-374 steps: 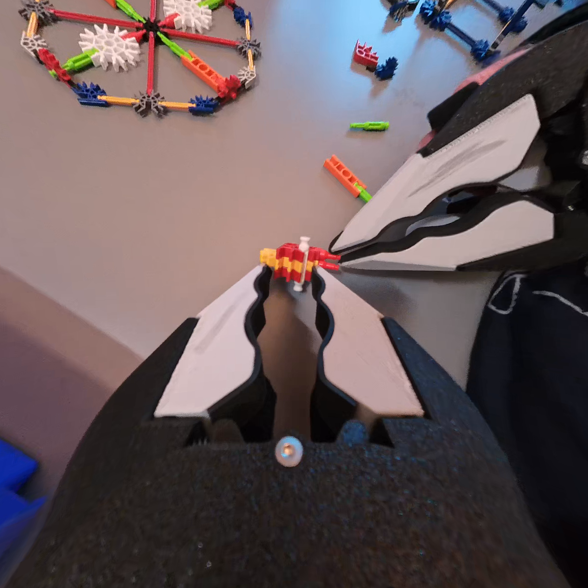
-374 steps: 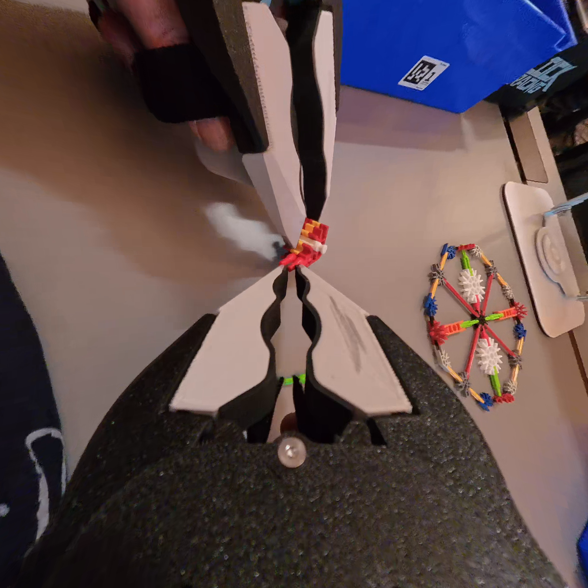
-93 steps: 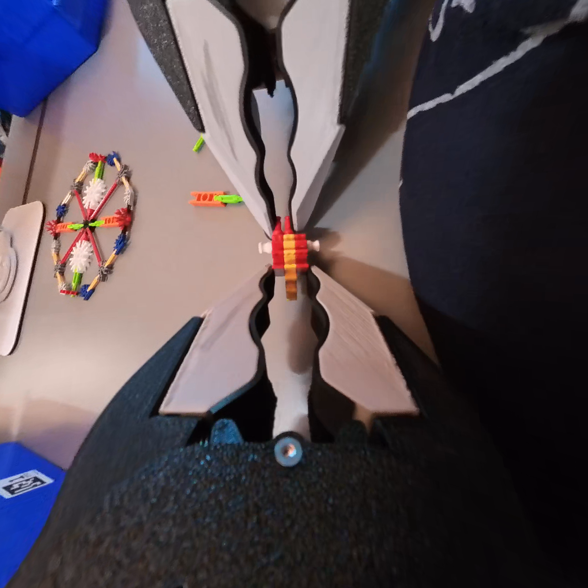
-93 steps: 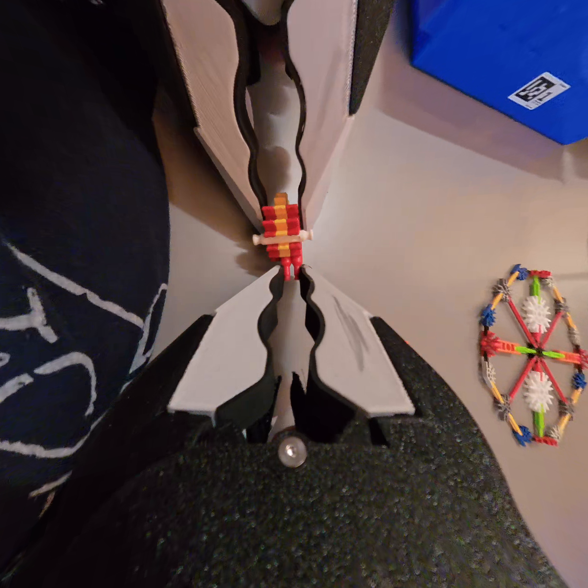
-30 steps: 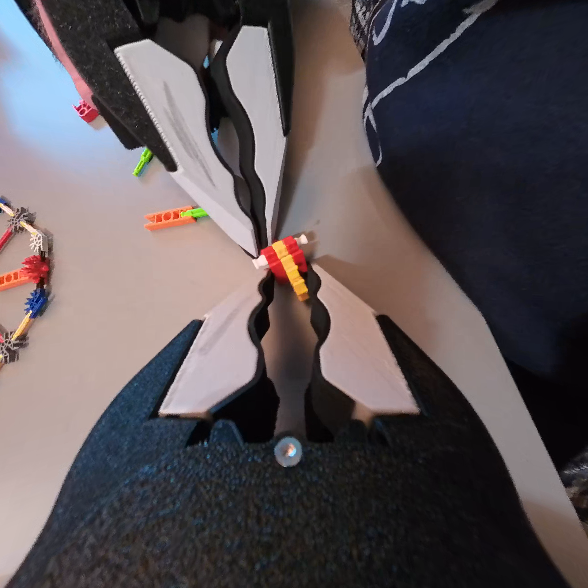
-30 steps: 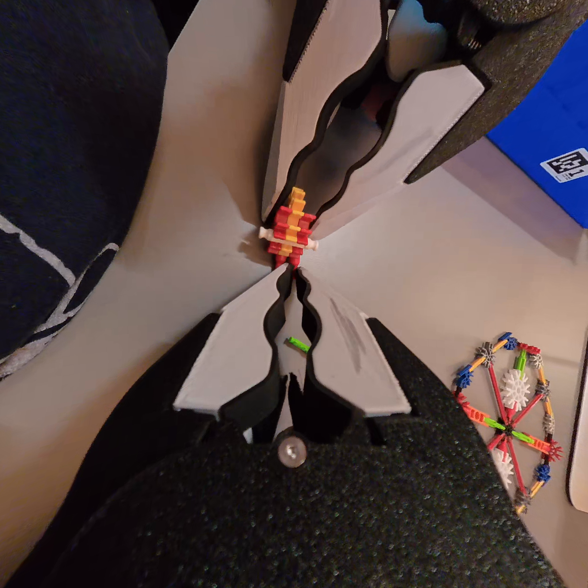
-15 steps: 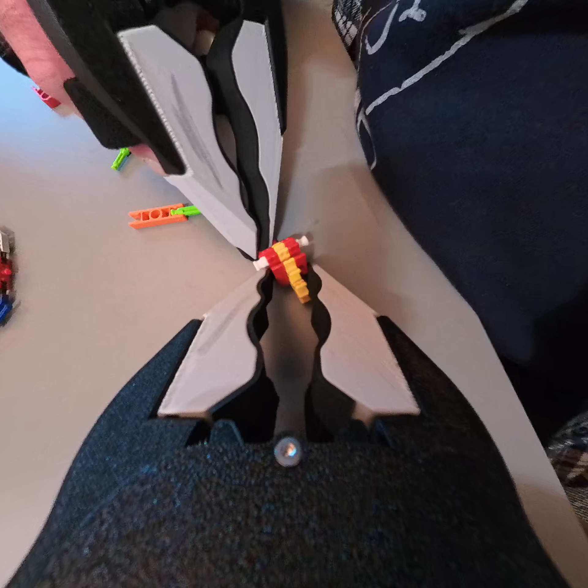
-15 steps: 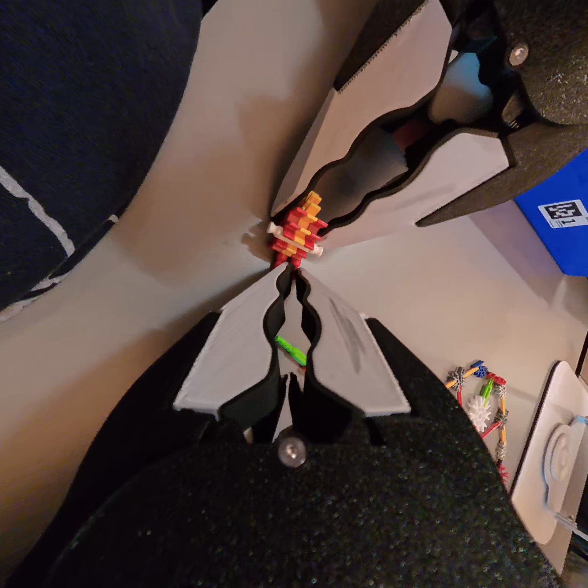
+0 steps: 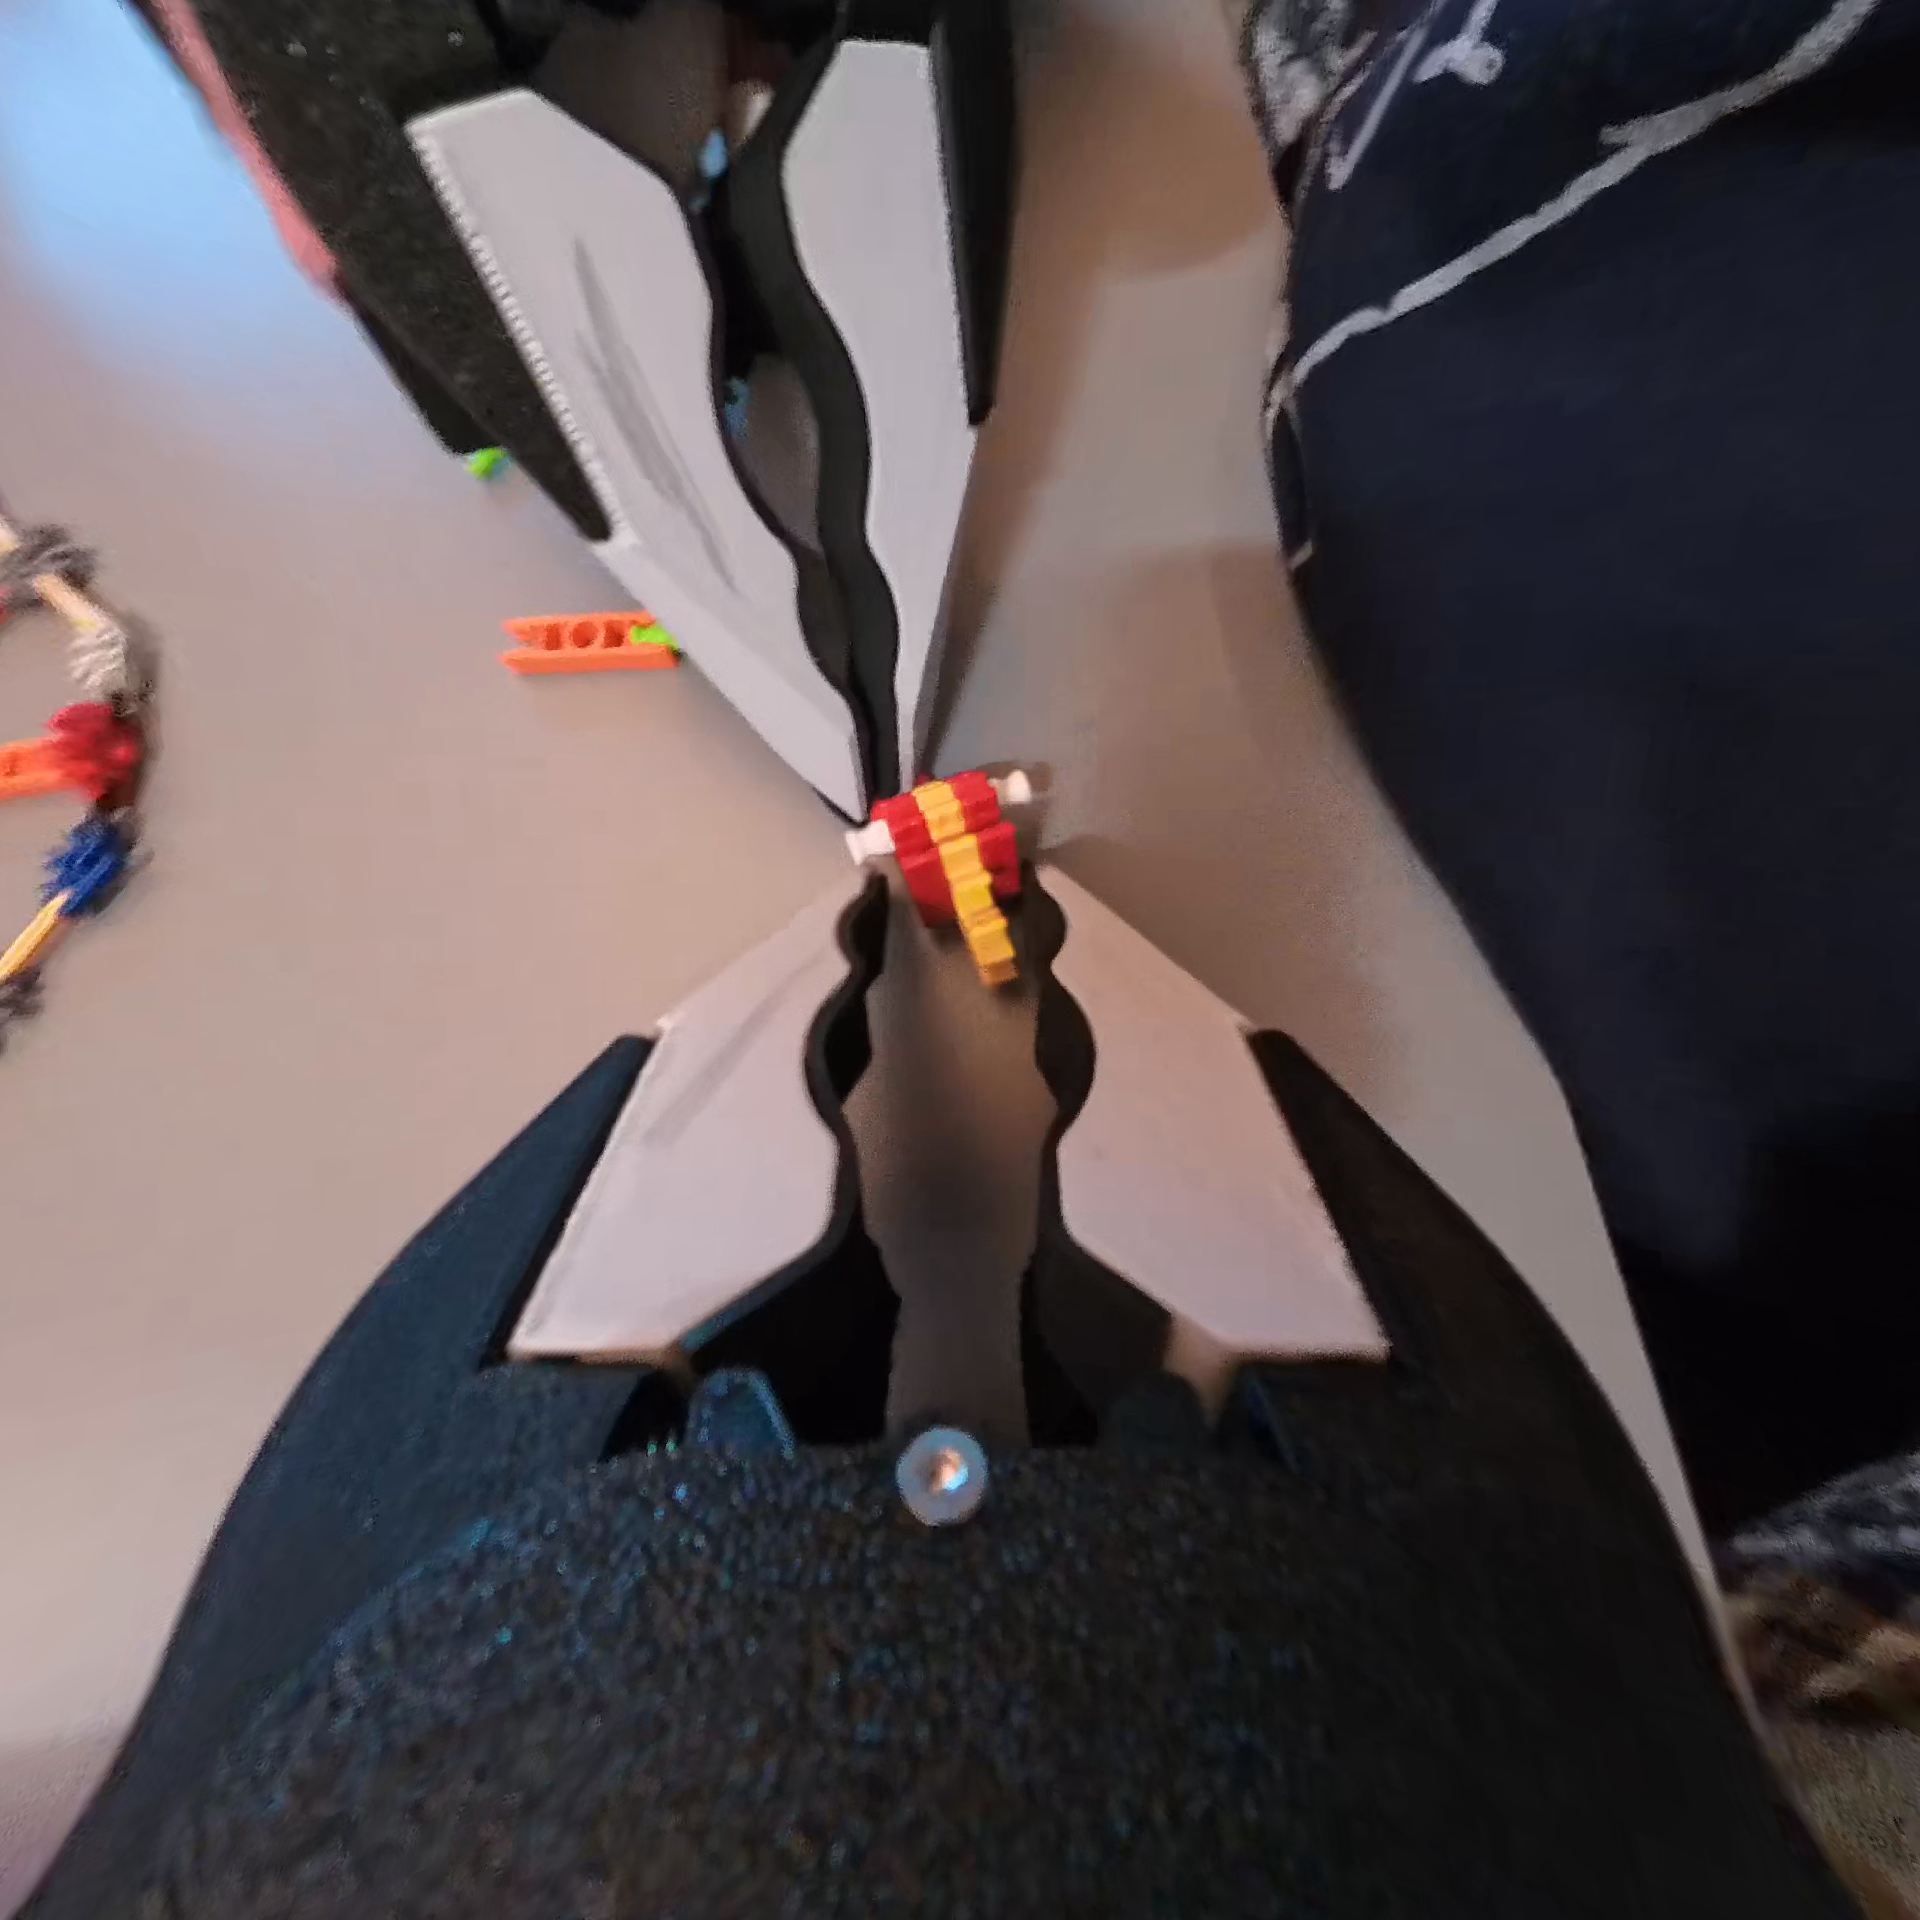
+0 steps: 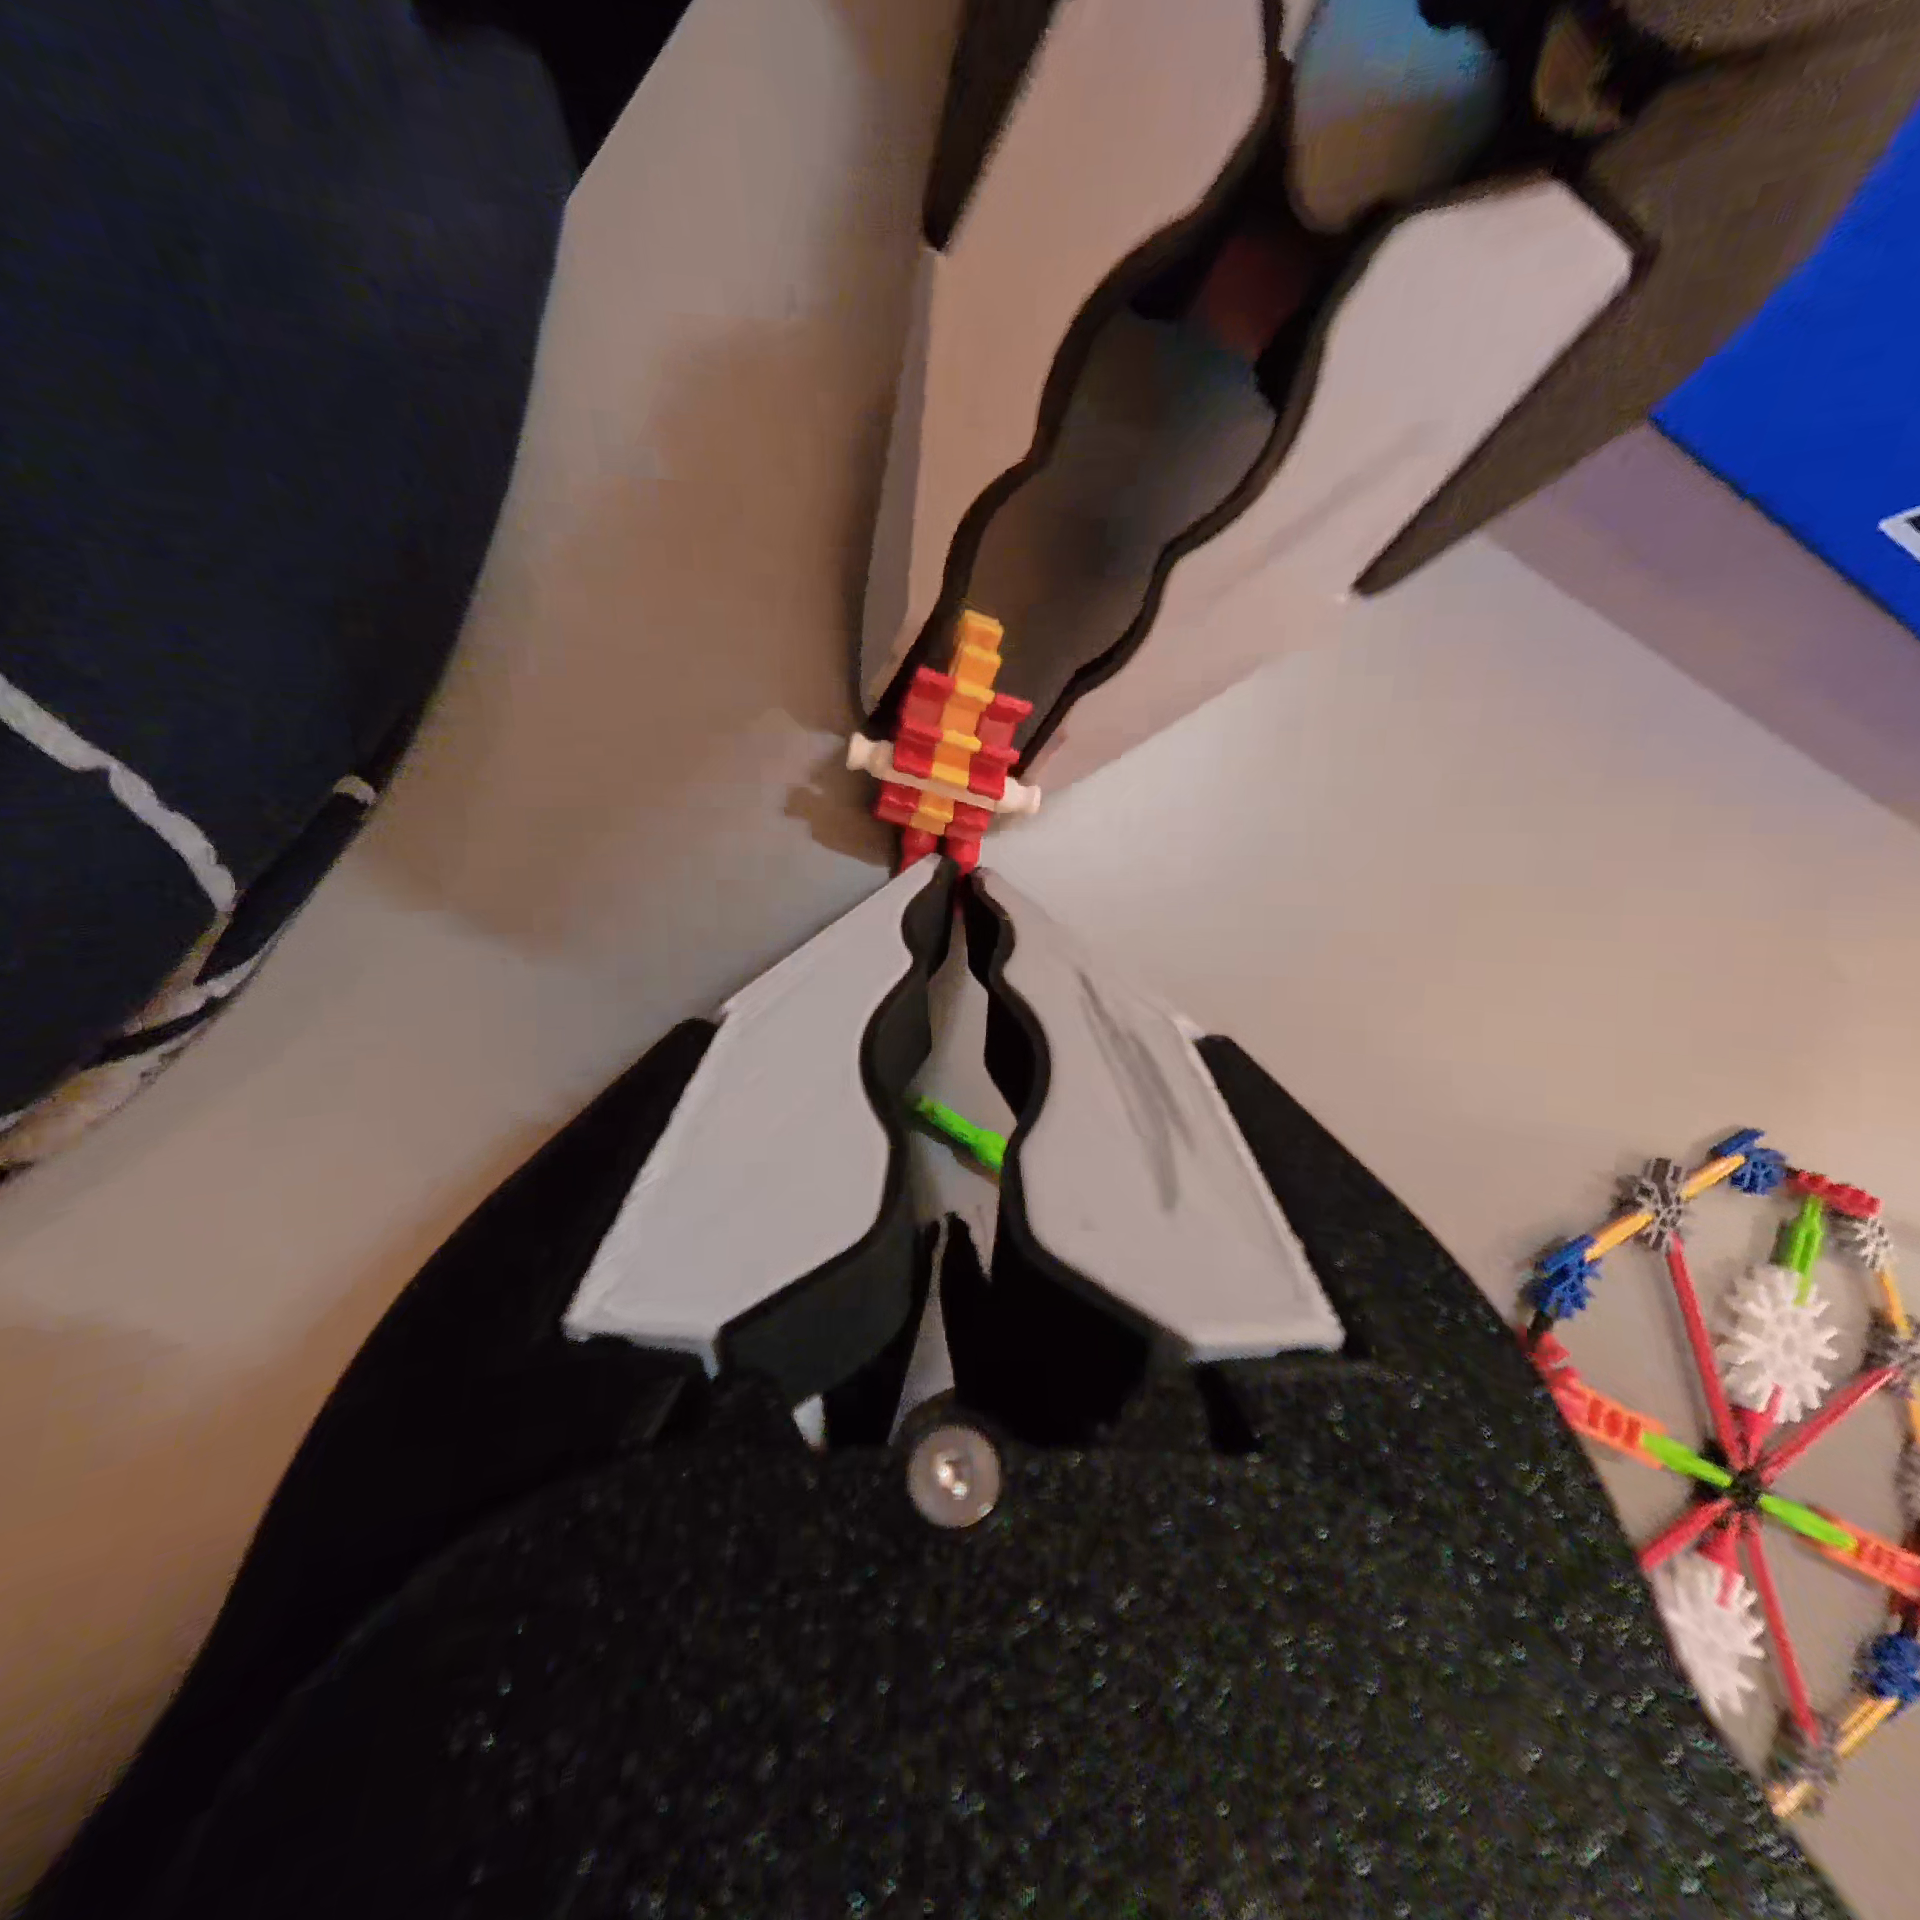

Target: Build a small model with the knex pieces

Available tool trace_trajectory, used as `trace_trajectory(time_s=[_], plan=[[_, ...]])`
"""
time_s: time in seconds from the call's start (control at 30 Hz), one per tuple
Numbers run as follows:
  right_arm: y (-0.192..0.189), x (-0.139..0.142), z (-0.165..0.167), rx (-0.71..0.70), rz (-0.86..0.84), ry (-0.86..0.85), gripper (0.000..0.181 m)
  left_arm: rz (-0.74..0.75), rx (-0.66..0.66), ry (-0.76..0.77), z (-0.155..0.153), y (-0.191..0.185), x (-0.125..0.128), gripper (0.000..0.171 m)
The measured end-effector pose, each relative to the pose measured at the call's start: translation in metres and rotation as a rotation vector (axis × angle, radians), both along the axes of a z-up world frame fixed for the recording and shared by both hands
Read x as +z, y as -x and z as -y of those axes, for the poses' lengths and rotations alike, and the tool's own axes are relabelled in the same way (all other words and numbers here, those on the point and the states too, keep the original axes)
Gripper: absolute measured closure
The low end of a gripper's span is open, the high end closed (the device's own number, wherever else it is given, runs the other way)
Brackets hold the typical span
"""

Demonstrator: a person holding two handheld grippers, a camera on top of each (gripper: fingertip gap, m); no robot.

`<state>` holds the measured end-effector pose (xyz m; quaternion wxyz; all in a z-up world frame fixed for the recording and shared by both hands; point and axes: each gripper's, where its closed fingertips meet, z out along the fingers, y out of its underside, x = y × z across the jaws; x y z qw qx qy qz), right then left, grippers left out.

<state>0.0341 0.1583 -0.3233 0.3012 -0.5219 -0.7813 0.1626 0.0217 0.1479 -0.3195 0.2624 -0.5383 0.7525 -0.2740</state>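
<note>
Pinching opposite ends of one small red-and-yellow connector stack [image 9: 951,862] above the grey surface [image 9: 364,935], the left gripper [image 9: 951,899] and right gripper [image 10: 948,871] meet tip to tip; left of the stack lies an orange rod [image 9: 577,646], a spoked wheel model [image 10: 1756,1455] right.

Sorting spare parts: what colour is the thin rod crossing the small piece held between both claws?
White. The rod crosses the red and yellow piece; the right wrist view shows it best.
</note>
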Motion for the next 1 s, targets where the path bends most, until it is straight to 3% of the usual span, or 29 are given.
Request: trace_trajectory(time_s=[0.03, 0.13, 0.27, 0.5, 1.0], plan=[[-0.0001, 0.0, 0.0, -0.01, -0.003, 0.002, 0.181, 0.016, 0.053, -0.021, -0.002, 0.0008, 0.0027, 0.141], [-0.0002, 0.0, -0.0001, -0.032, -0.012, 0.01, 0.181, 0.072, 0.176, -0.053, -0.0031, 0.002, 0.0089, 0.145], [0.0, 0.0002, -0.0002, -0.029, -0.017, 0.003, 0.181, 0.091, 0.208, -0.06, 0.0009, 0.0004, 0.0068, 0.153], [-0.0002, 0.0001, -0.0017, 0.01, -0.002, -0.028, 0.181, 0.047, 0.054, 0.085, 0.0018, -0.0016, 0.0057, 0.154], [-0.0008, 0.0001, -0.0079, 0.137, 0.059, 0.021, 0.181, -0.015, -0.046, 0.228, -0.003, -0.0029, 0.0044, 0.153]])
